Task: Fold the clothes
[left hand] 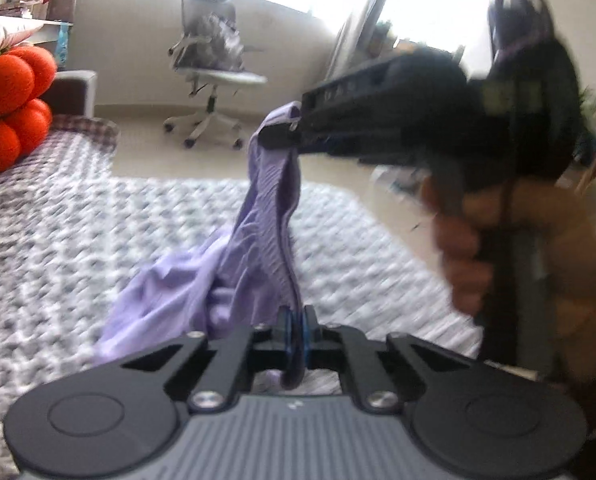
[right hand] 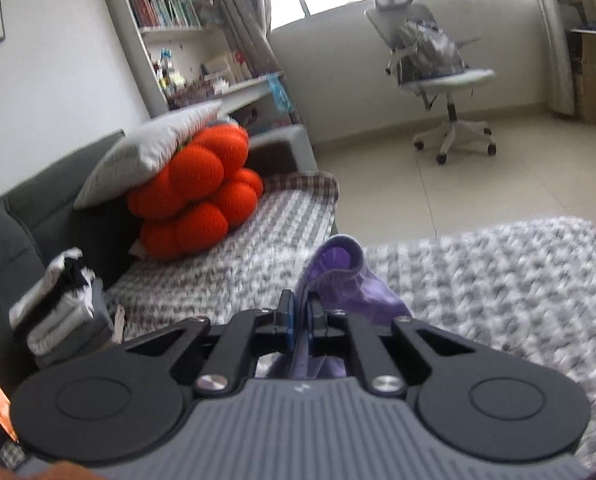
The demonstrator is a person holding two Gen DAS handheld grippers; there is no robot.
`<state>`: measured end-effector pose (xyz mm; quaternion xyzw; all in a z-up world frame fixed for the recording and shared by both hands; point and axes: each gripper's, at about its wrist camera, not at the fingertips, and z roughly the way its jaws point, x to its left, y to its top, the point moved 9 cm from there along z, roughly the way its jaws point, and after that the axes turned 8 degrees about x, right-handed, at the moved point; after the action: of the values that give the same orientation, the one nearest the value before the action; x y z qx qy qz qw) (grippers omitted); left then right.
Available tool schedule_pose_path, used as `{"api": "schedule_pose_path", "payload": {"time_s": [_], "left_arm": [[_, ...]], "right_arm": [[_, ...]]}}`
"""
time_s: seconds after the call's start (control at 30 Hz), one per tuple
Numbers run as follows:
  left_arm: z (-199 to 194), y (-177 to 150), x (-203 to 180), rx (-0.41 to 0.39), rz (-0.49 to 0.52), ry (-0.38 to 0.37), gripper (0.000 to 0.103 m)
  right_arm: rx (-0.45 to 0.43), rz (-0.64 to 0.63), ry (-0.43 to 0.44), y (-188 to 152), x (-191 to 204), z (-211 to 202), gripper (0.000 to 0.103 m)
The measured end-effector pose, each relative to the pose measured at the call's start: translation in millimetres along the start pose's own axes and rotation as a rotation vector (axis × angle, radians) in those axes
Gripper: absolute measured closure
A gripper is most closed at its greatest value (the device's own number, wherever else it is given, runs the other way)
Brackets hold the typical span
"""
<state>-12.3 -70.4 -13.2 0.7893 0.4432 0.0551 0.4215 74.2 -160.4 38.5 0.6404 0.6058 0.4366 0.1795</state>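
The left gripper (left hand: 296,320) has its blue pads pressed together on an edge of a lilac ribbed garment (left hand: 257,216). From that pinch the cloth runs as a long, narrow band up and away to the right gripper (left hand: 281,136), which a hand (left hand: 510,248) holds; its black tips are clamped on the garment's far end. The band's long axis thus stretches between the two grippers, twisted partway. The loose remainder hangs down to the left onto the grey-and-white knitted blanket (left hand: 77,220). Beyond sit an orange lobed cushion (right hand: 201,196) and a white office chair (right hand: 438,72).
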Motion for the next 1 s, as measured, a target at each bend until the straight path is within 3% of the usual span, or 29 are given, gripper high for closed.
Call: {"api": "schedule_pose_path", "payload": {"time_s": [0.23,0.43,0.67,1.0], "left_arm": [[-11,38,-43,-0.072,-0.016,-0.161,0.099],[-17,60,-69,-0.125,0.000,-0.233,0.099],[-14,54,-58,-0.130,-0.035,-0.234,0.099],[-36,51,-1,-0.189,-0.146,-0.202,0.099]], "right_arm": [[-0.071,0.019,-0.001,26,-13,-30,0.097],[-0.107,0.021,-0.012,39,-22,-47,0.097],[-0.099,0.024,-0.011,37,-22,-39,0.097],[-0.065,-0.026,0.034,41,18,0,0.097]]}}
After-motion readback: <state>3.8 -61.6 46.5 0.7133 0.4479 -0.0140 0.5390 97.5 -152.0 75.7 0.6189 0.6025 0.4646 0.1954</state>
